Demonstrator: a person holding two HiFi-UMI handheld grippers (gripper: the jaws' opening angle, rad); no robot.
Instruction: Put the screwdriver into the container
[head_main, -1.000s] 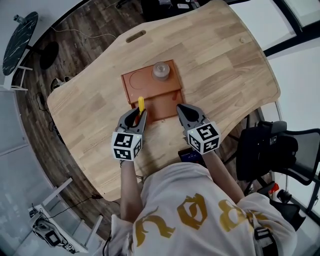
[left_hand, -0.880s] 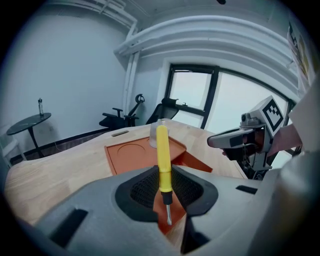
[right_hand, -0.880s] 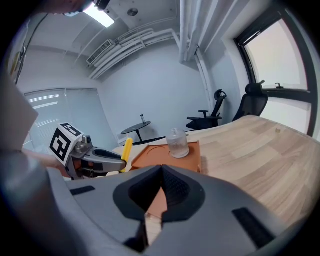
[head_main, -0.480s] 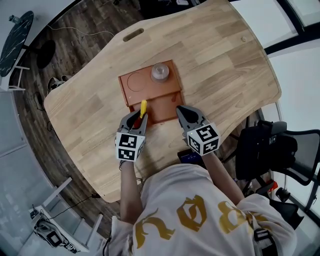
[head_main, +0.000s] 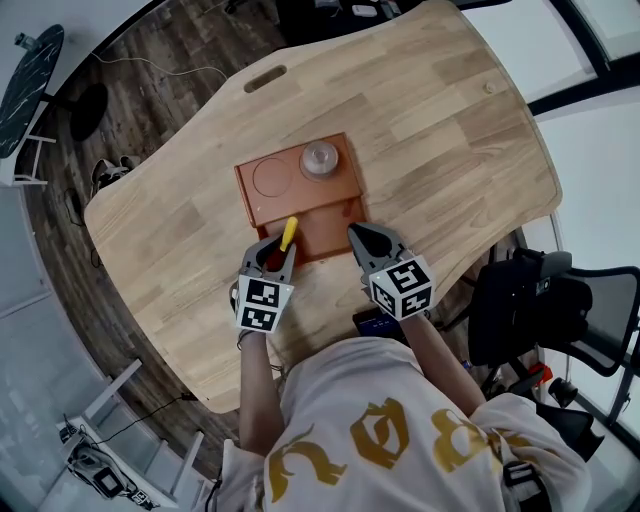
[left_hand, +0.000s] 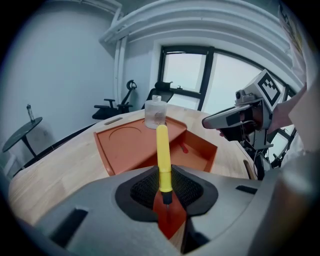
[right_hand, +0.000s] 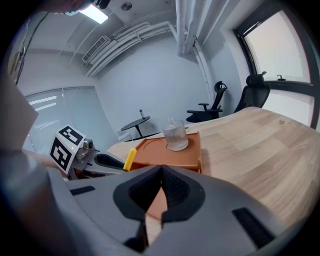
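Clamping the yellow-handled screwdriver (left_hand: 162, 150) at the base of its handle, the left gripper (head_main: 275, 247) hovered at the near edge of the orange rectangular plastic container (head_main: 270, 182), the handle slanting over its sunken compartment. The right gripper (head_main: 365, 238), jaws together and empty, sat beside the container's near right corner. A clear glass bottle (head_main: 320, 158) stood on its far side.

Wood table (head_main: 440, 110) on dark floor (head_main: 150, 90). Black chair (head_main: 520, 310) beside. Big windows (left_hand: 185, 75), pale walls (left_hand: 65, 65), ceiling light (right_hand: 95, 14).

one screwdriver (head_main: 288, 233), one container (head_main: 252, 203), one jar (head_main: 320, 158), two tools (head_main: 274, 247) (head_main: 364, 236)
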